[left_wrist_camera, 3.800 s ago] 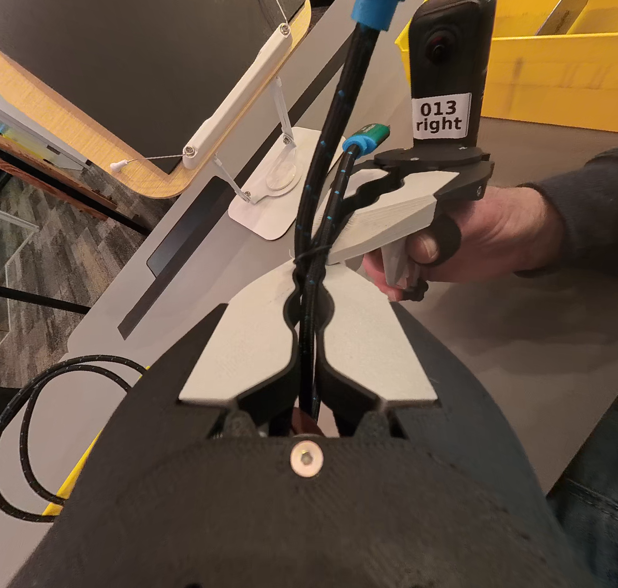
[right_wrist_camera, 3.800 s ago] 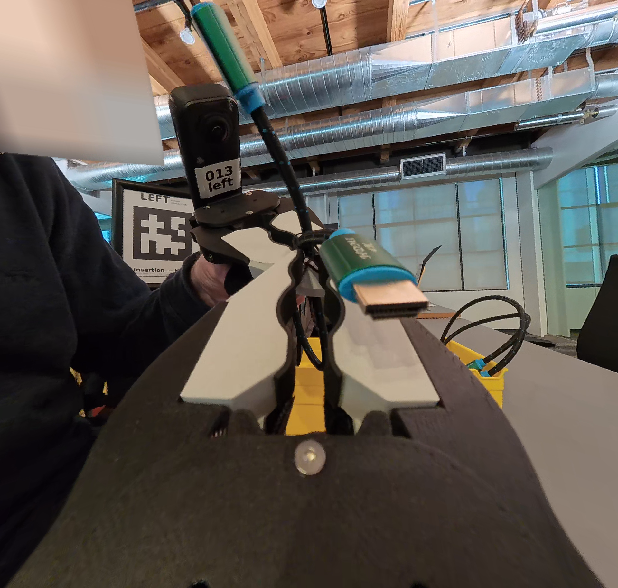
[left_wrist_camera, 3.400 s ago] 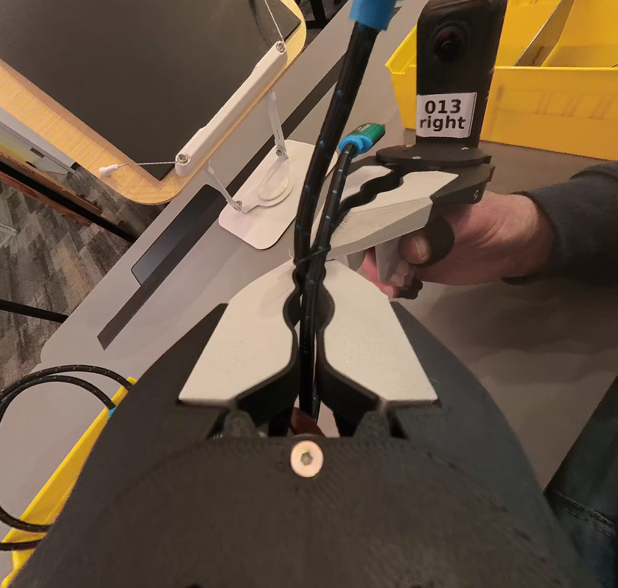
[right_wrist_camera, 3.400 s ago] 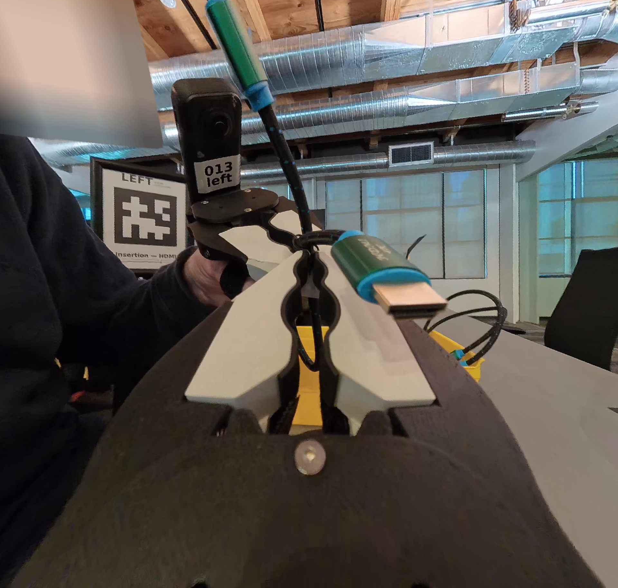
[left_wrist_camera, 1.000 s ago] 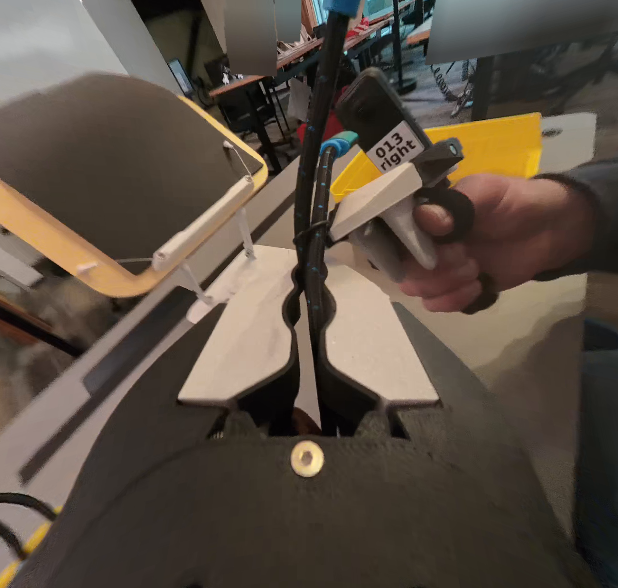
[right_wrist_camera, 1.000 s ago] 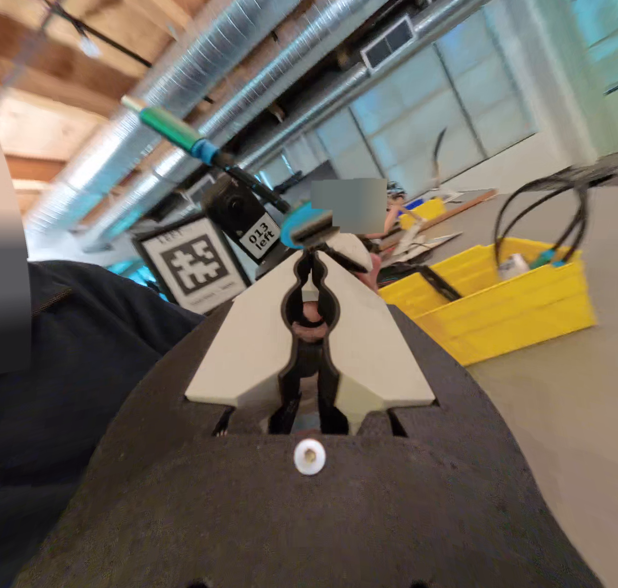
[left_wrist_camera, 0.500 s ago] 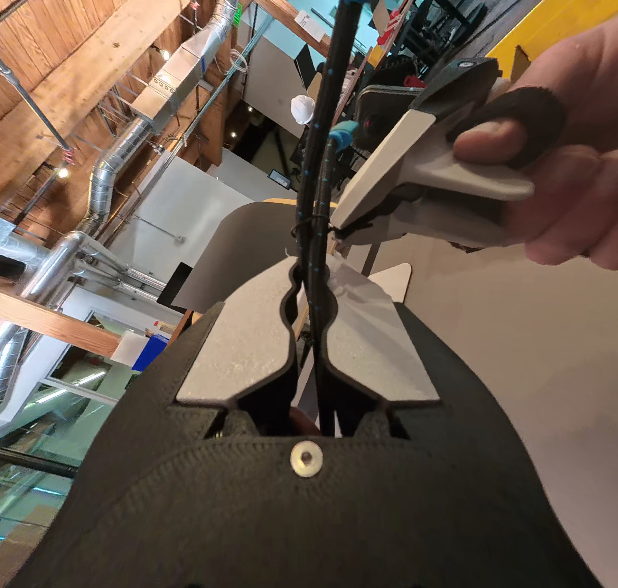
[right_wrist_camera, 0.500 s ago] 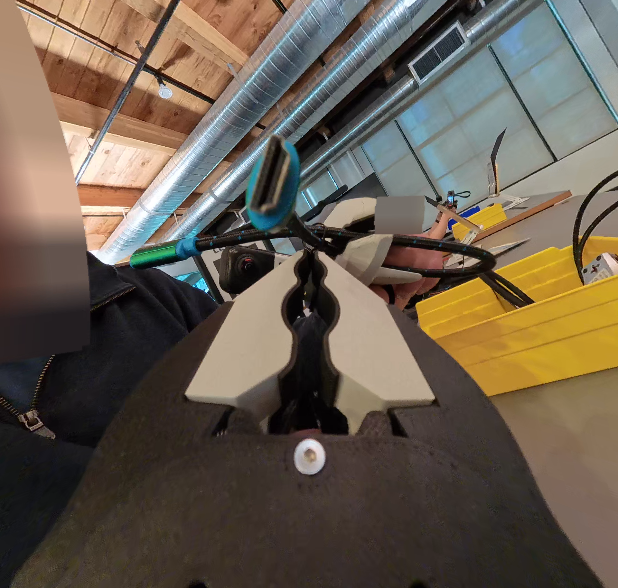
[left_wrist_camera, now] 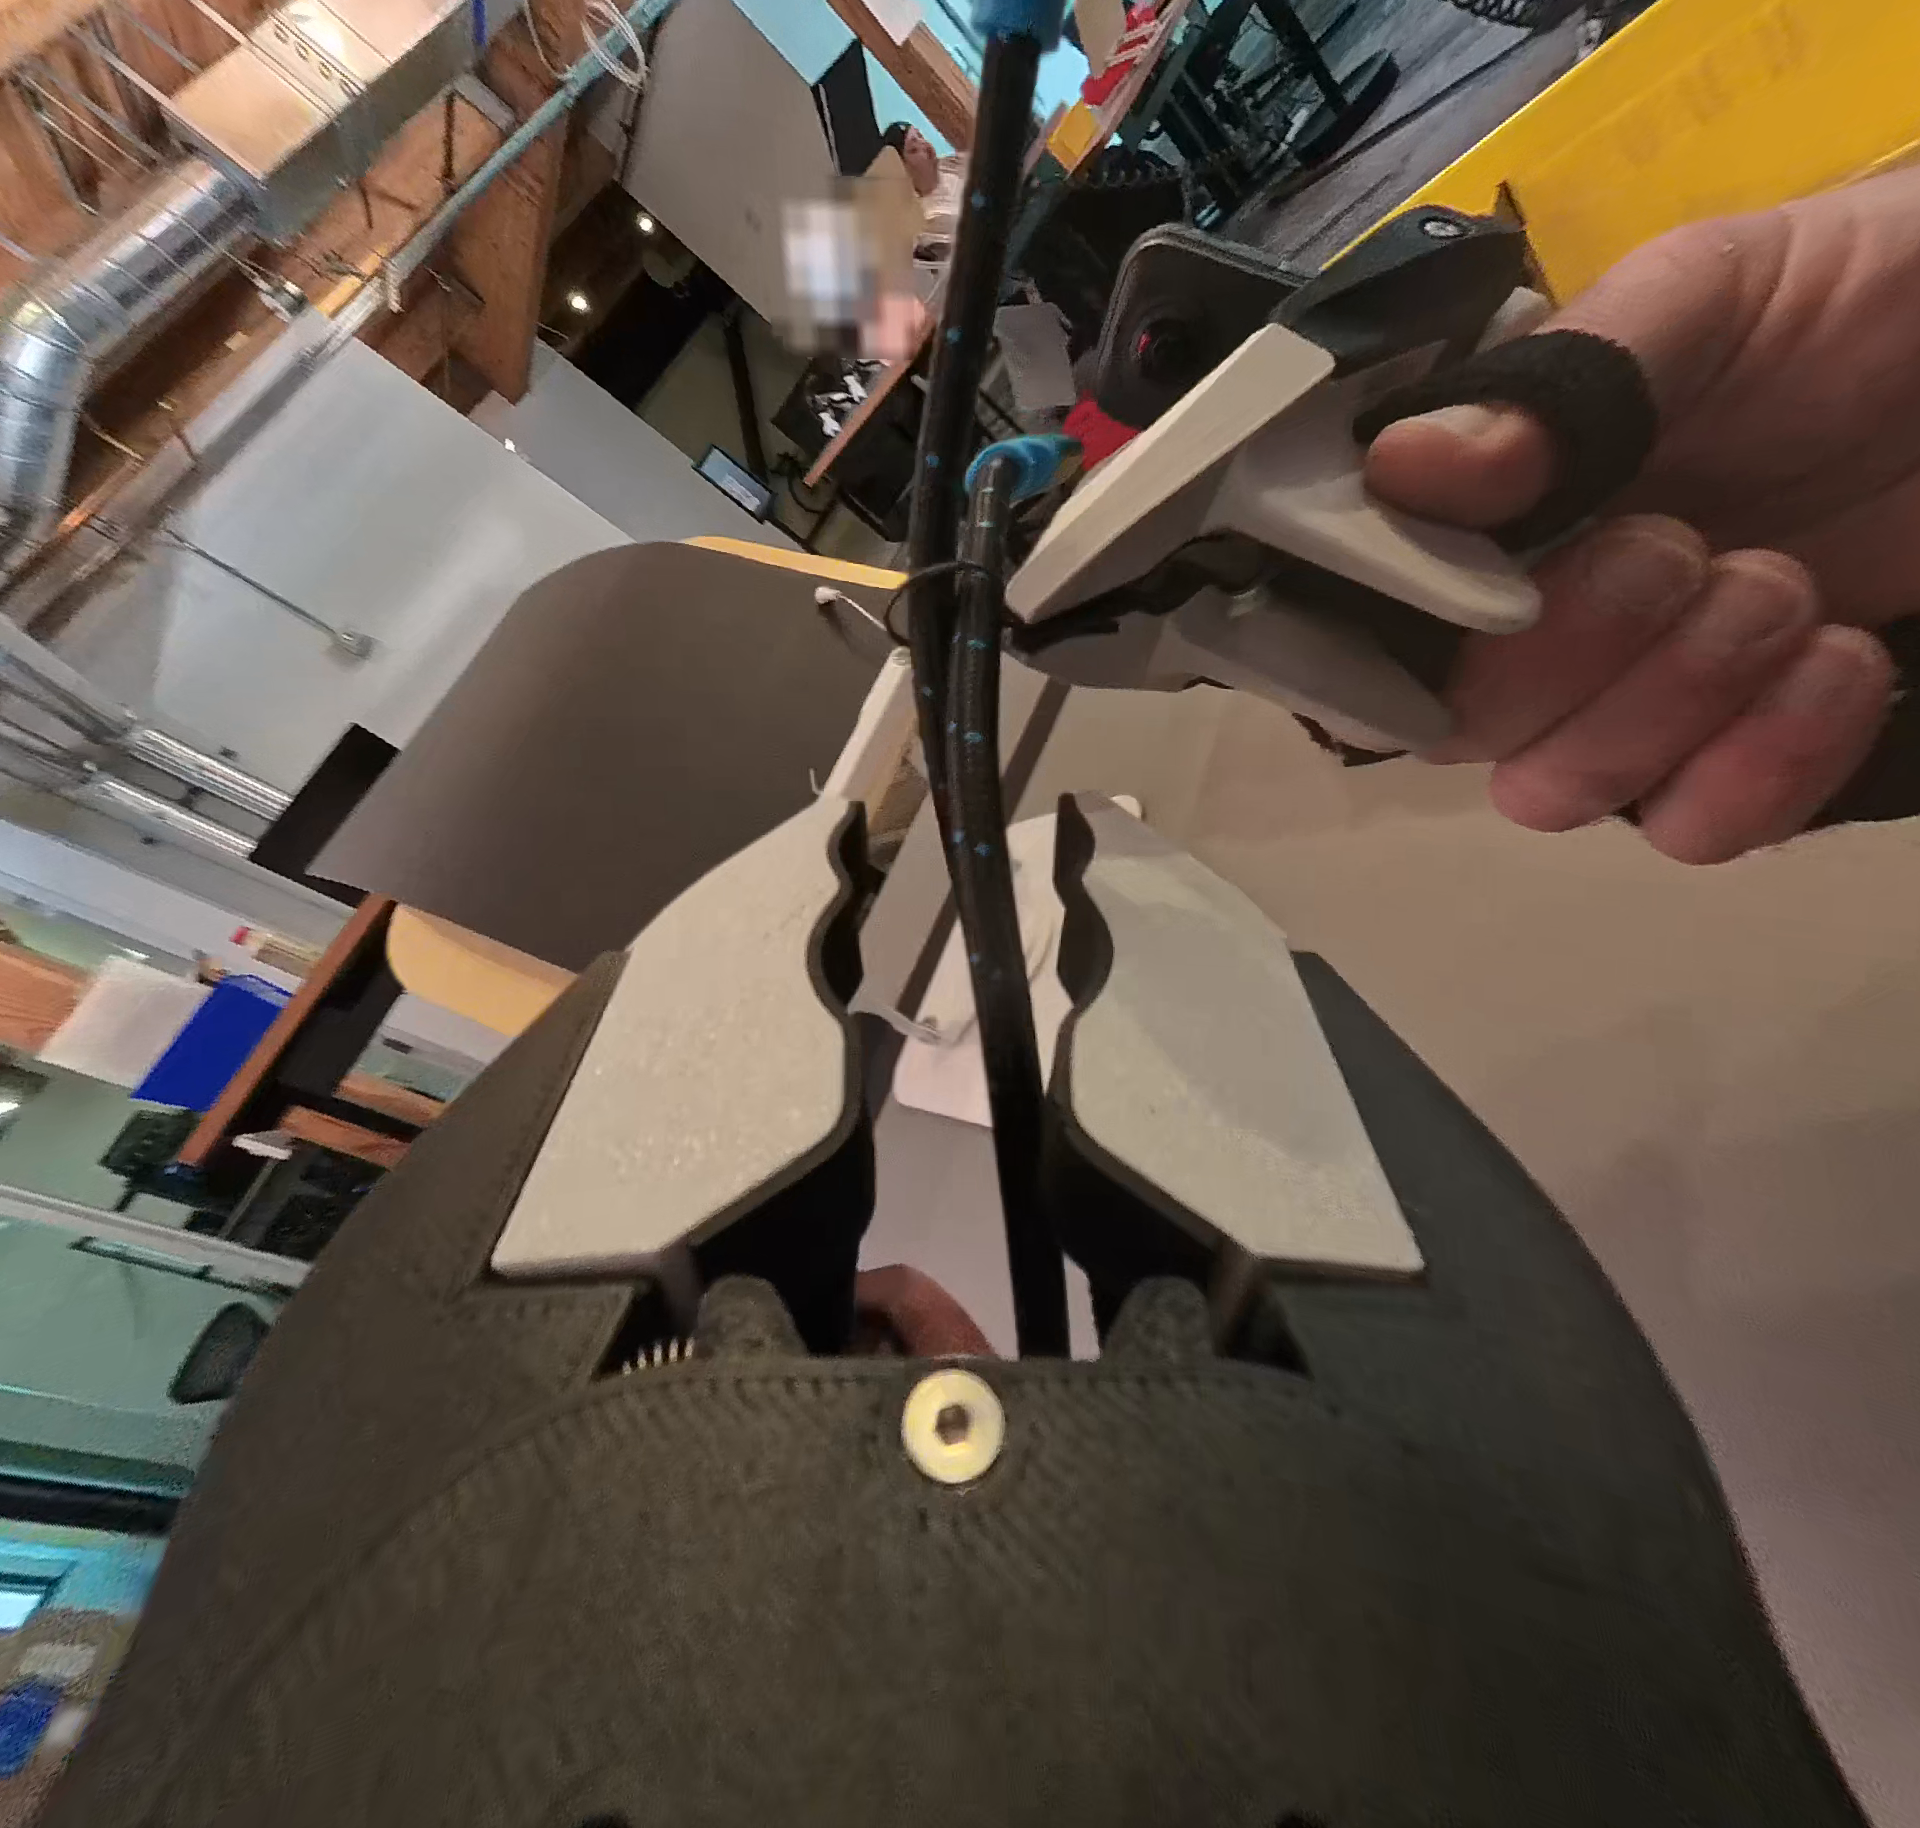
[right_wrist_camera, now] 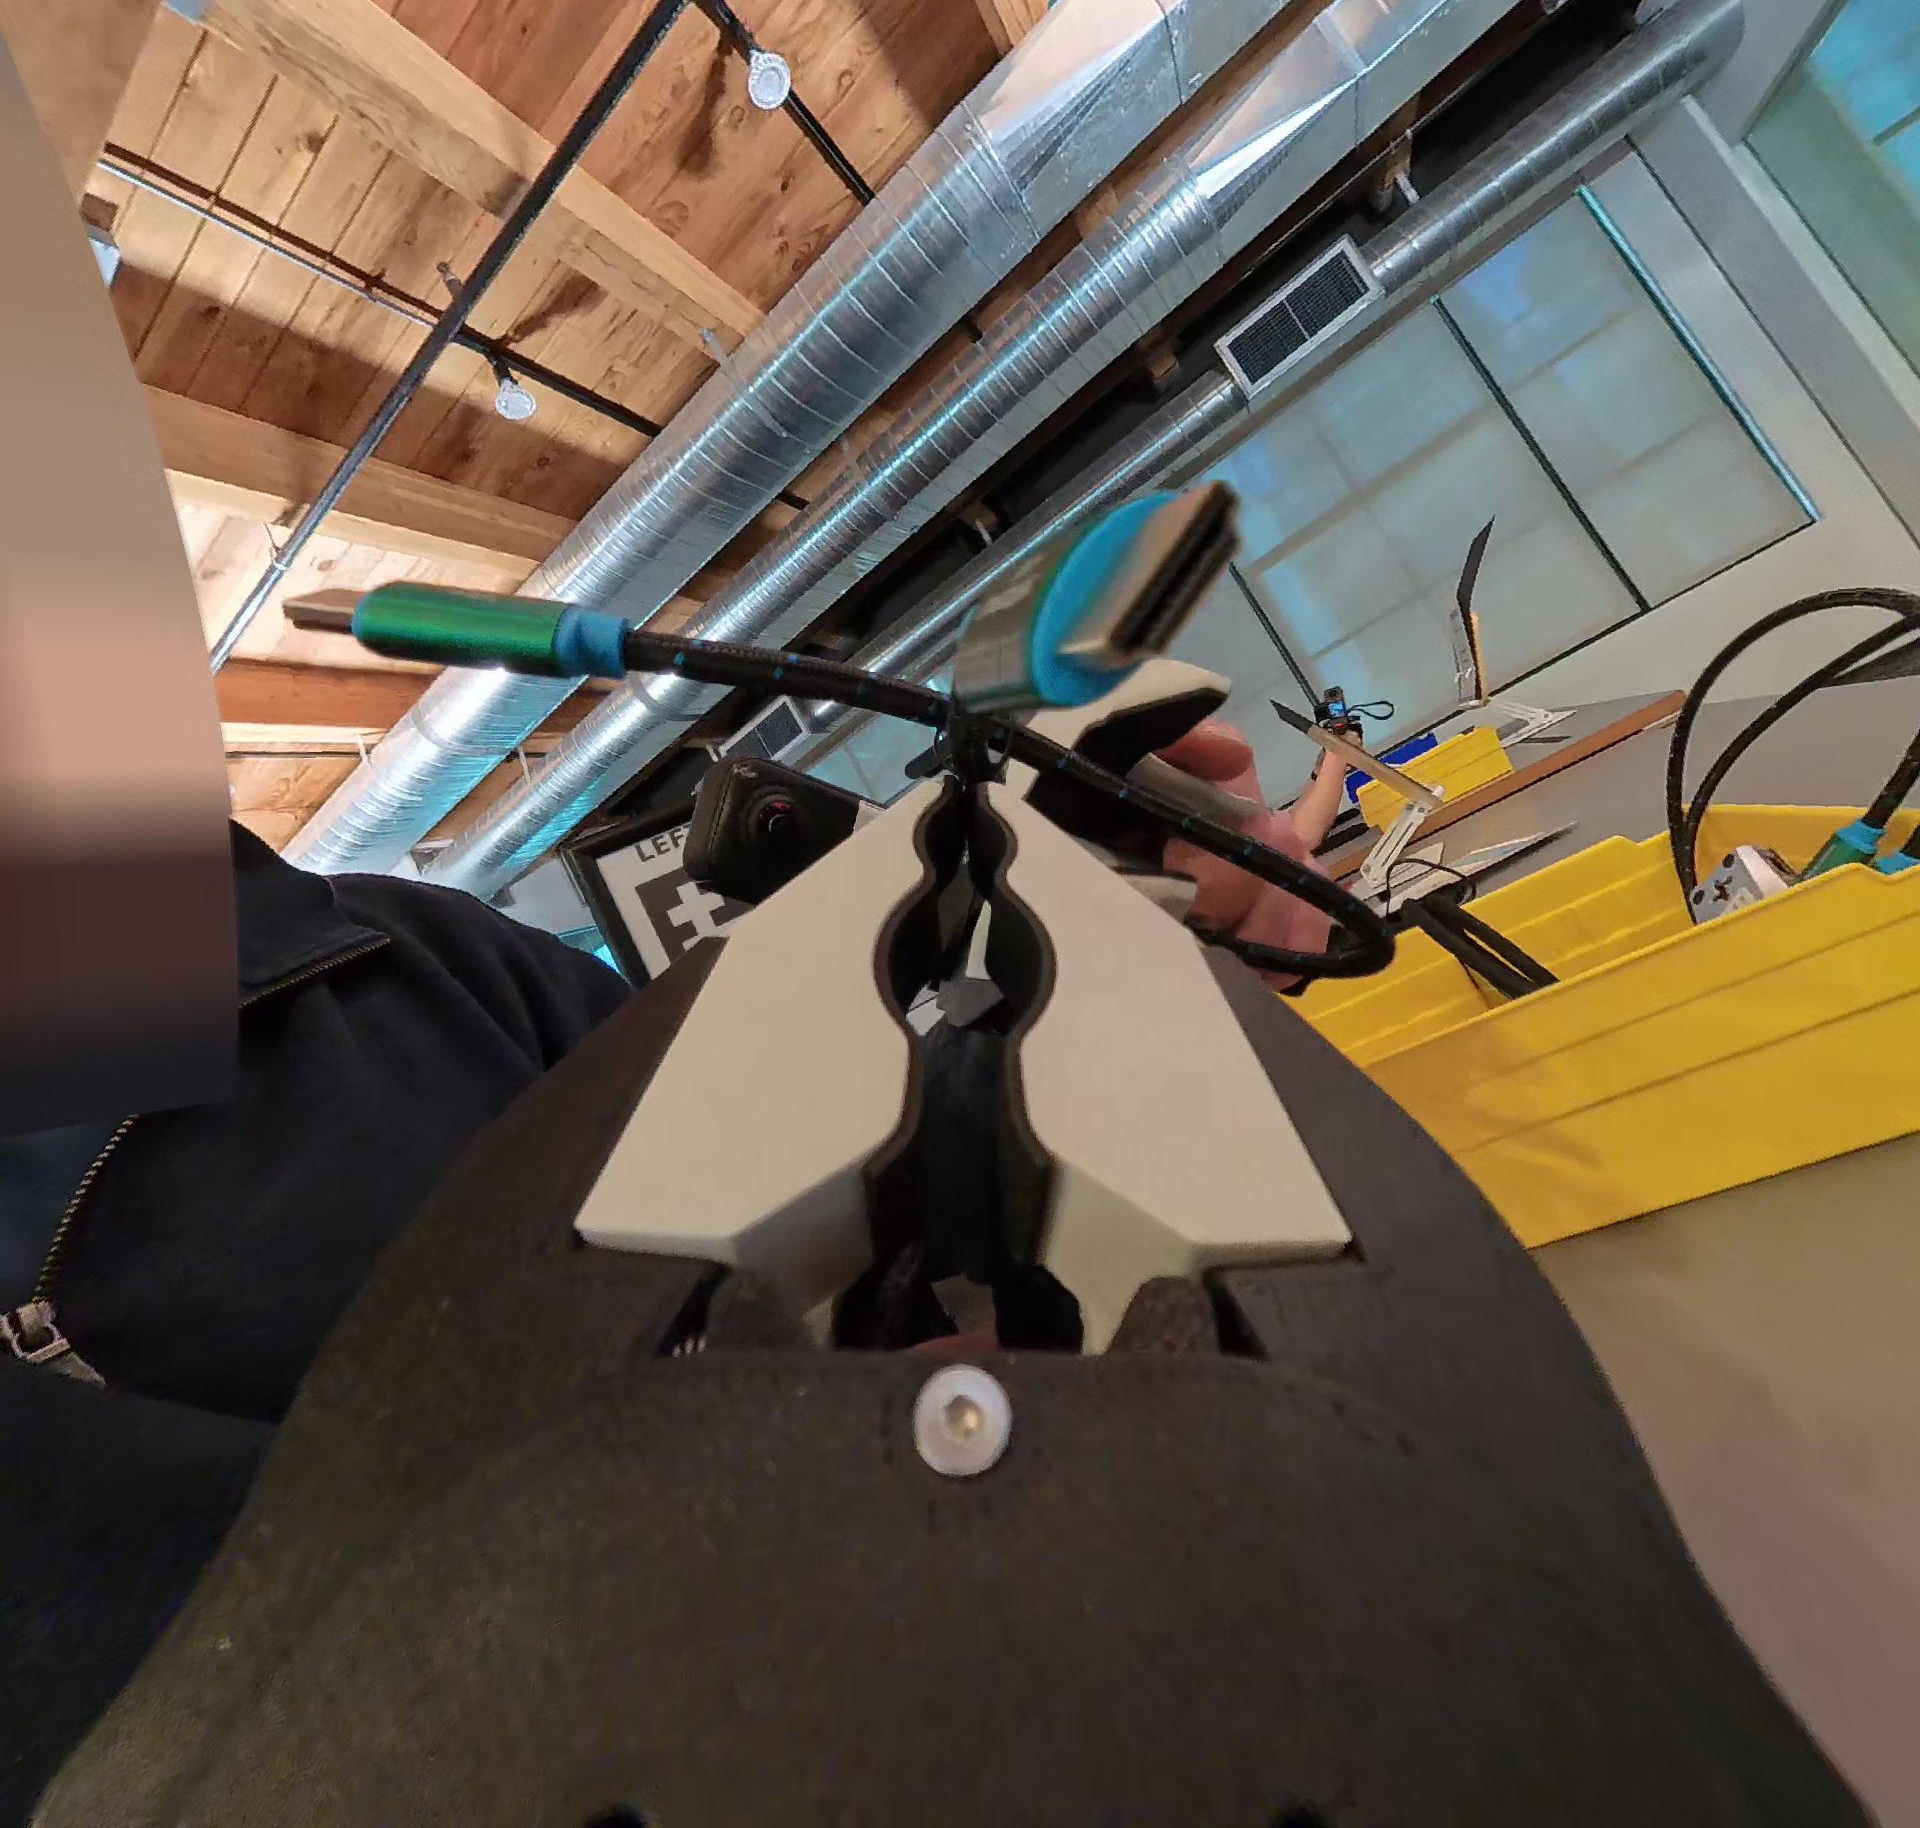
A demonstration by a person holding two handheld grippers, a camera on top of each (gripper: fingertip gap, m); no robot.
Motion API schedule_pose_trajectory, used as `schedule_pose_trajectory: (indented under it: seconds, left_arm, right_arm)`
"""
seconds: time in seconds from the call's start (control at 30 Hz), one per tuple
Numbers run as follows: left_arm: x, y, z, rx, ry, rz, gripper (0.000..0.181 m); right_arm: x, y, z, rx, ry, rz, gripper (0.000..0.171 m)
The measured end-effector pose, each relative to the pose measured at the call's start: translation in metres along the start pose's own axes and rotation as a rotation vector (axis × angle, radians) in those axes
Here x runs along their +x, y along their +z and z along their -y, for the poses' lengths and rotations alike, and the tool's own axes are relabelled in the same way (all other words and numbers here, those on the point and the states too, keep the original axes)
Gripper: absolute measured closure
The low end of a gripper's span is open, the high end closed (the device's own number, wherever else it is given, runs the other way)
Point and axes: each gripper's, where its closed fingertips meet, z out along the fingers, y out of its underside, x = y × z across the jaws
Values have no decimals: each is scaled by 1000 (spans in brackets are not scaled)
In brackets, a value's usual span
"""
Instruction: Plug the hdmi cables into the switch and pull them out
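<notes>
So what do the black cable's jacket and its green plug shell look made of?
Black blue-flecked cable: braided fabric sleeve, judging by its woven, matte texture. Green plug shell: probably anodised metal, since it shows a smooth, glossy sheen; coated plastic is possible. Its blue collar looks like rubbery plastic.

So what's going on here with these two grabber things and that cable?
A person holds a two-fingered gripper in each hand, both raised off the grey table. The right gripper is shut on the tie that bundles a black braided cable, whose green plugs stick out free. The left gripper is open, with the cable running loose between its fingers. Nothing is plugged in; more cables sit in a yellow bin.
</notes>
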Motion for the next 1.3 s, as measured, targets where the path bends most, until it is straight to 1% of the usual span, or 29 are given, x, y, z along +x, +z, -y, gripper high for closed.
schedule_pose_trajectory:
  seconds: [0.1,0.2,0.33,0.37,0.43,0.53,0.63,0.73,0.97,1.07,1.17,1.27,1.3]
  left_arm:
    - [7,-3,-2,-3,-62,-57,140]
    - [10,-10,-4,-8,-227,-141,128]
    - [10,-21,-9,-12,-375,-221,118]
    - [11,-22,-10,-16,-393,-241,116]
    - [19,-22,-19,-78,-398,-296,113]
    - [23,-17,-36,-174,-338,-307,111]
    - [20,-6,-48,-238,-214,-265,110]
    - [12,5,-50,-257,-126,-210,112]
    - [-14,25,-43,-286,56,-98,112]
    - [-19,35,-35,-261,102,-77,111]
    - [-25,43,-28,-236,142,-40,110]
    - [-29,48,-17,-183,254,-6,111]
    - [-32,48,-10,-141,315,15,112]
  right_arm:
    - [0,-2,3,9,-8,-3,171]
    - [0,-4,4,13,-16,-2,171]
    - [0,-3,2,-5,-42,-8,171]
    - [0,-2,0,-16,-51,-12,171]
    - [0,0,-4,-43,-76,-14,171]
    - [-5,5,-10,-101,-130,-12,171]
    - [-12,13,-20,-163,-155,10,171]
    - [-13,19,-33,-232,-179,9,171]
    - [-10,18,-44,-331,-224,-18,171]
    - [-9,19,-48,-367,-252,-31,171]
    - [-6,16,-45,-373,-253,-54,171]
    - [-4,13,-47,-398,-262,-61,171]
    - [-4,13,-49,-409,-265,-58,171]
